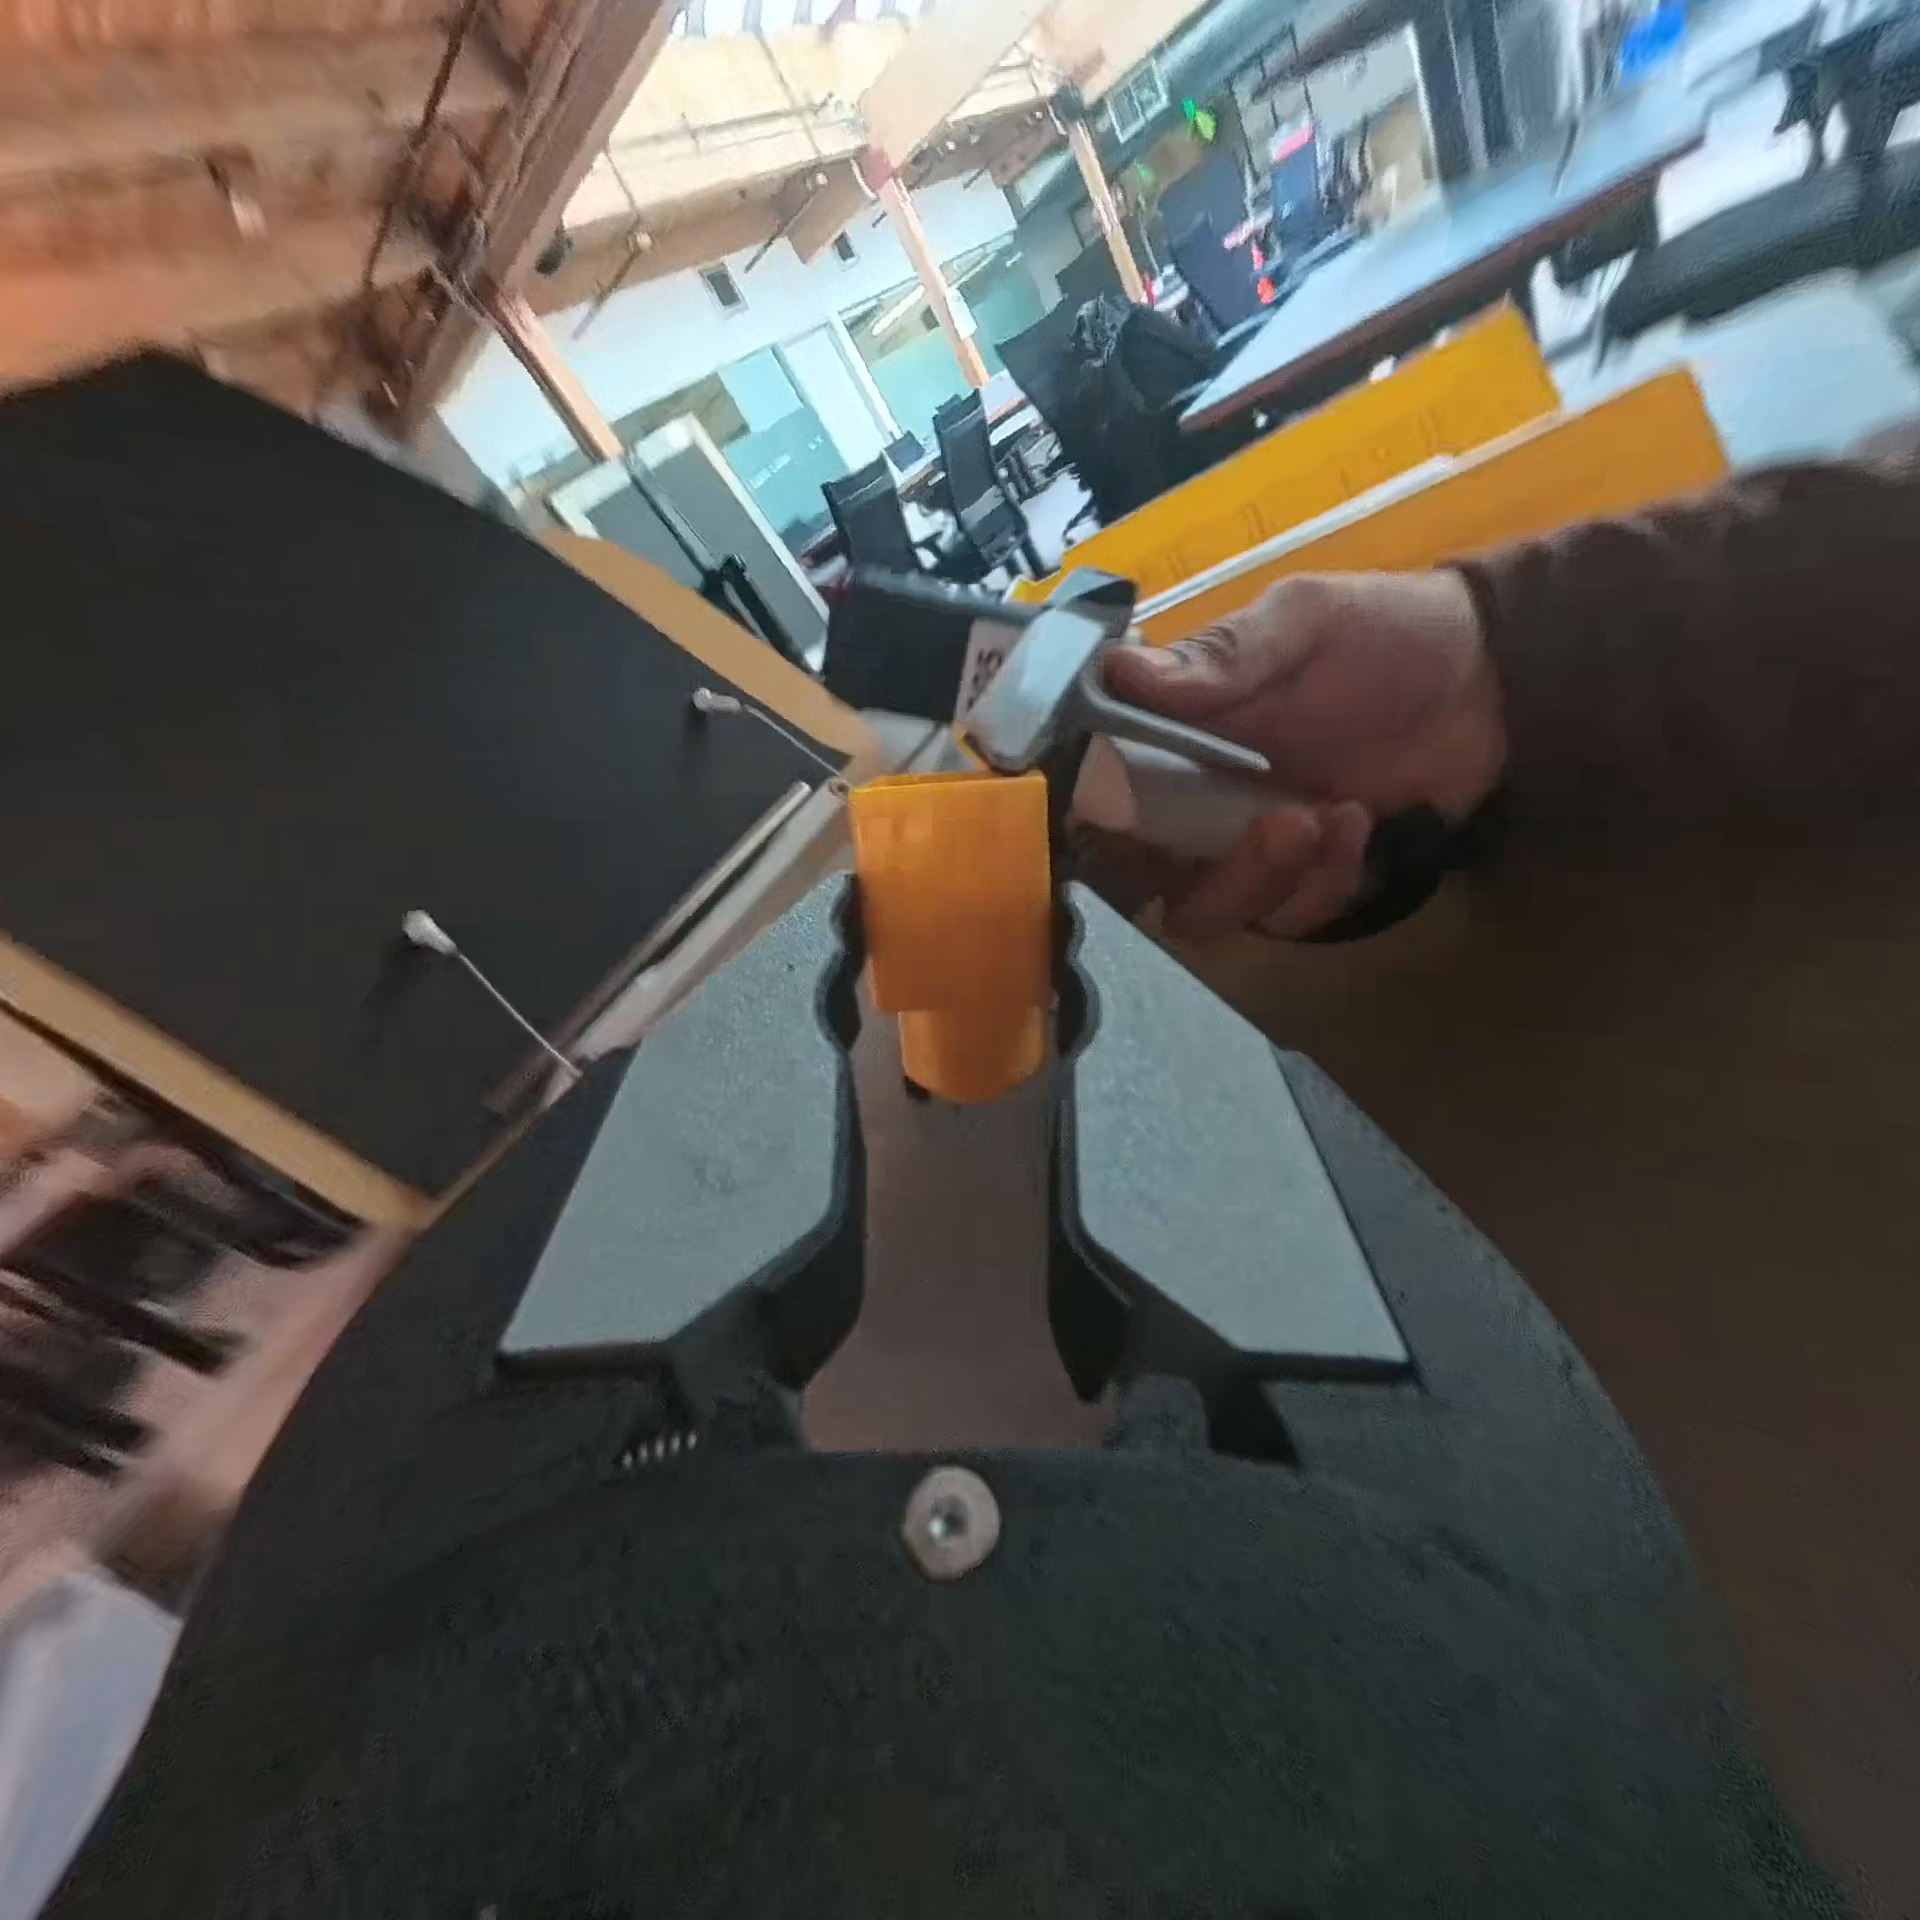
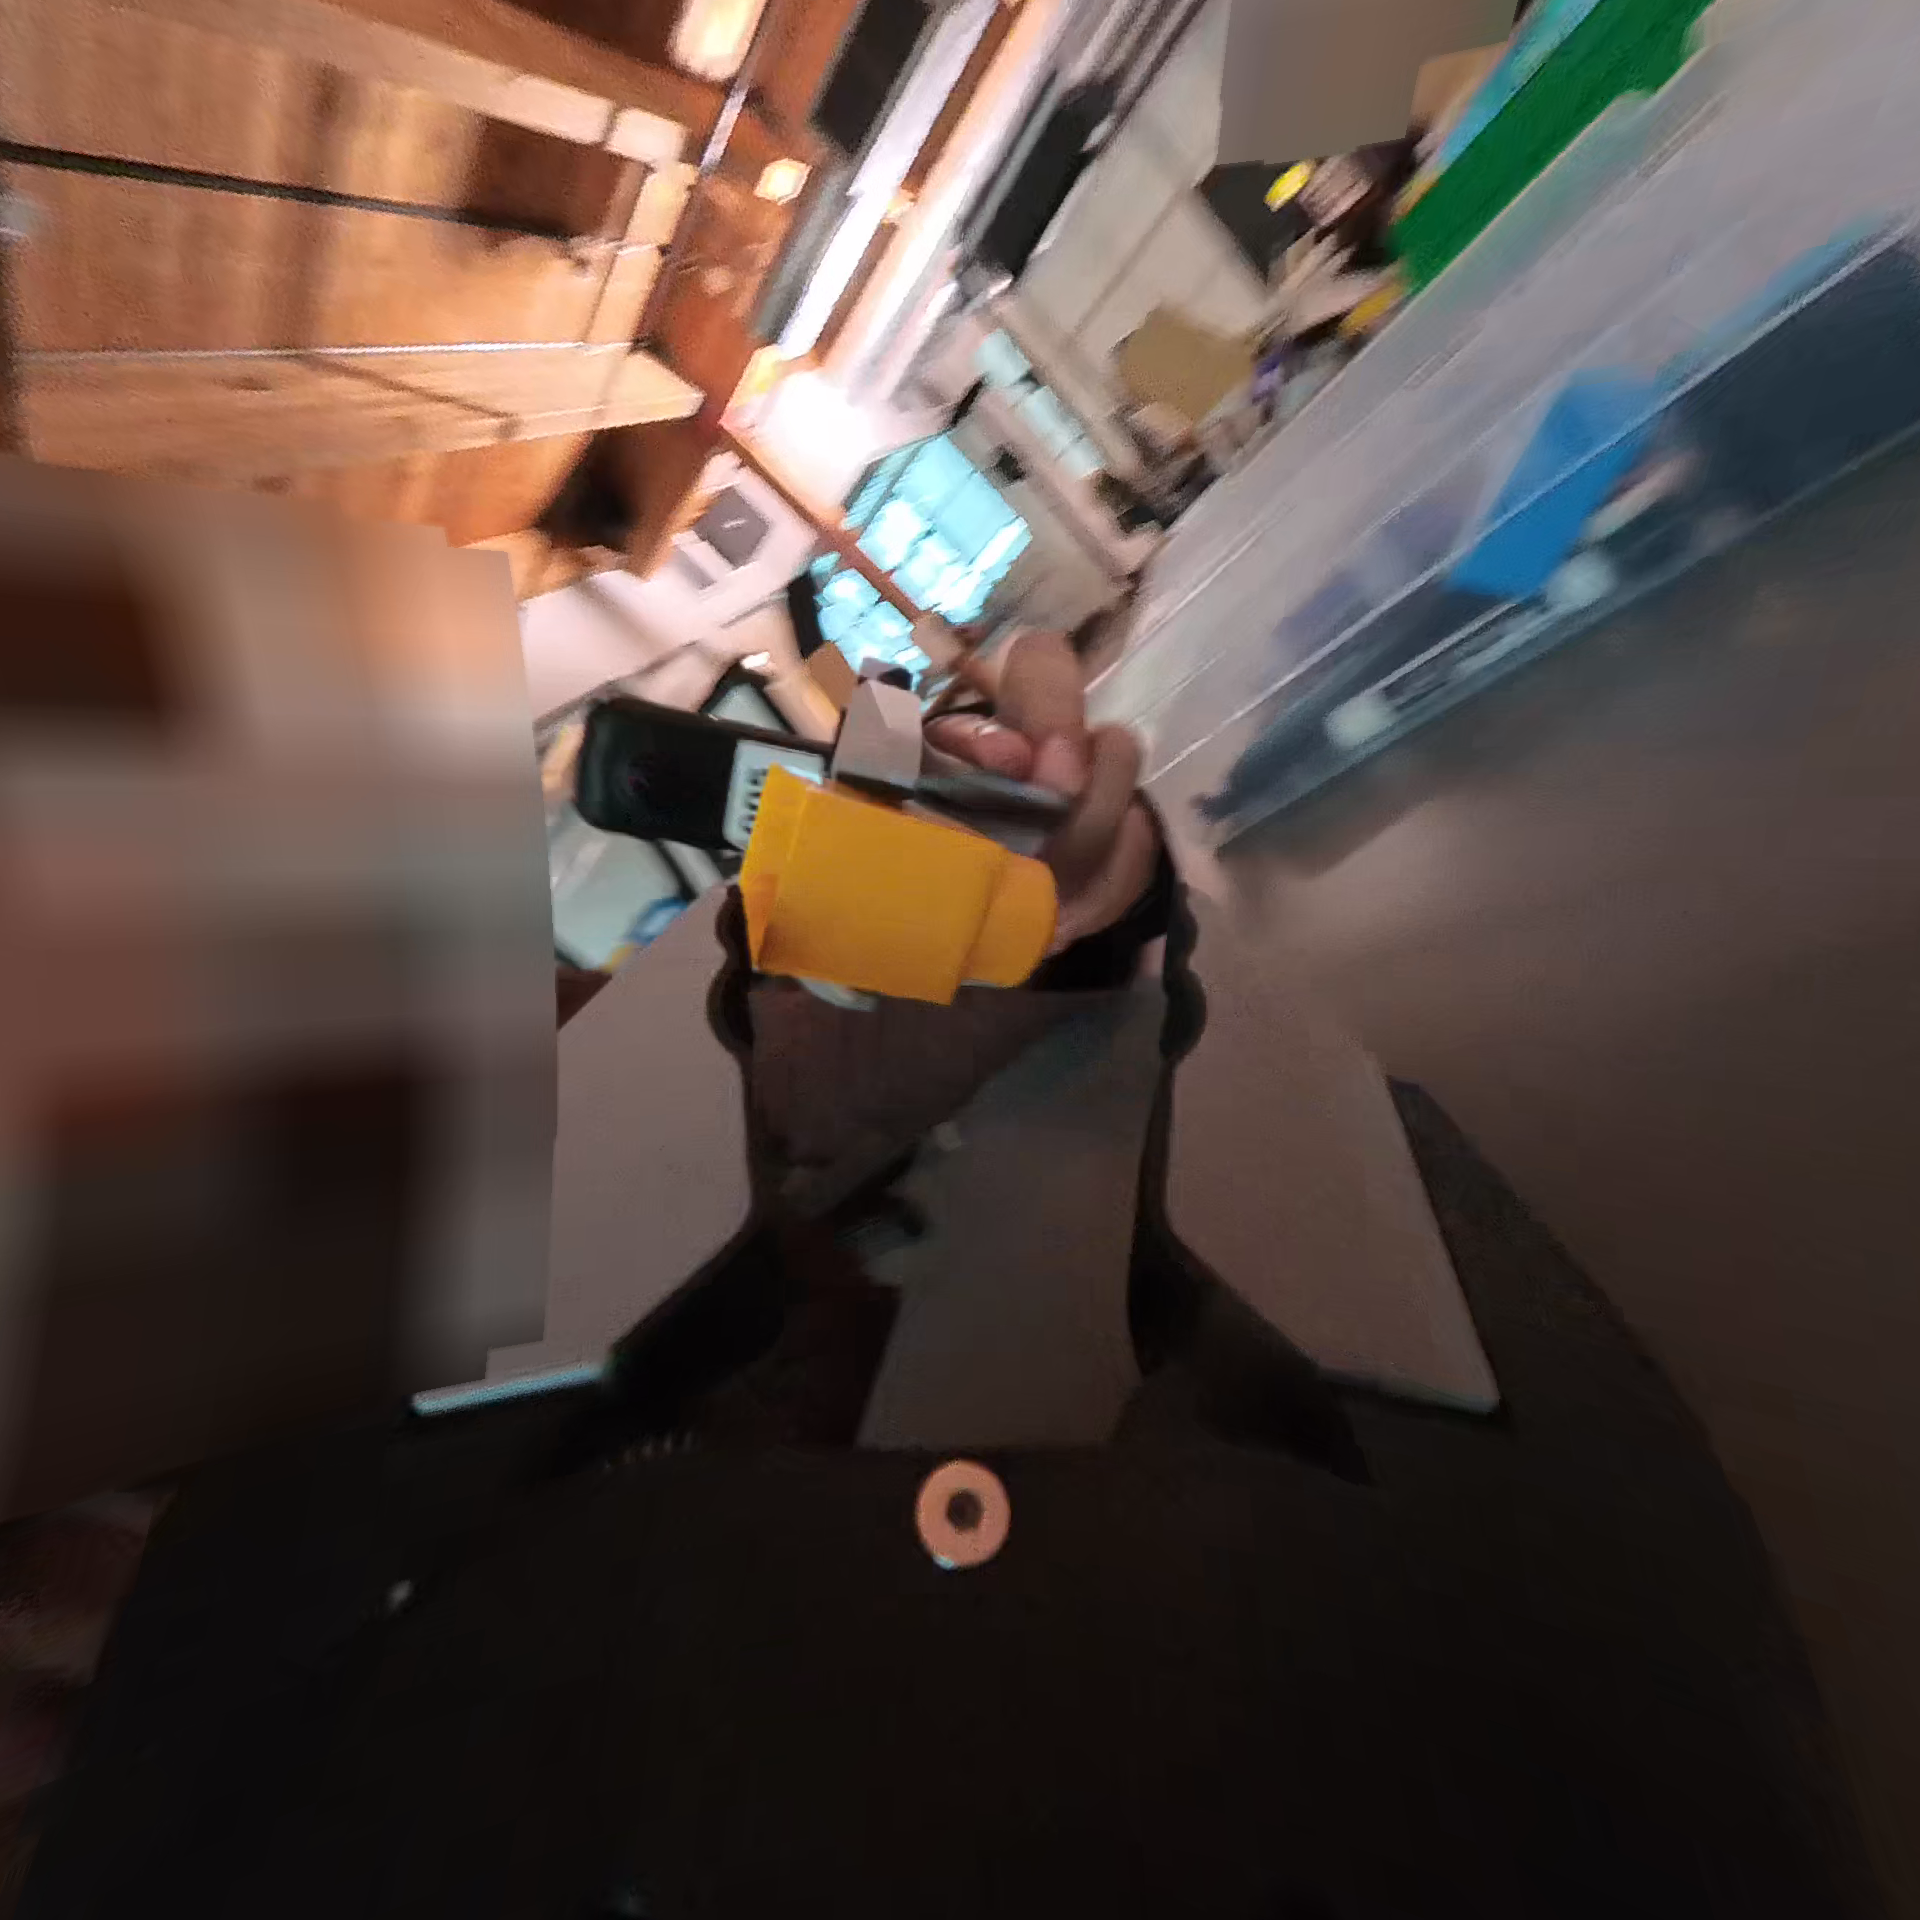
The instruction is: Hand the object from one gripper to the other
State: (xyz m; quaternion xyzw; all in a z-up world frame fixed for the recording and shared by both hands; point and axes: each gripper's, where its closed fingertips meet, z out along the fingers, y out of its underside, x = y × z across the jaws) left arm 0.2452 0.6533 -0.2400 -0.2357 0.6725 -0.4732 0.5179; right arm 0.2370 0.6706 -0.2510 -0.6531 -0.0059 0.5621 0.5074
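Between claw tips, stepped orange piece [image 1: 951, 935]

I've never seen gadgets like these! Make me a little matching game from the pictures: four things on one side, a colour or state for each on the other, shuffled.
Things:
1. left gripper
2. right gripper
3. plastic piece
4. board at the left of the left wrist view

Colour or state:
A. open, fingers wide apart
B. orange
C. shut on the plastic piece
D. black

Pairs: 1-C, 2-A, 3-B, 4-D
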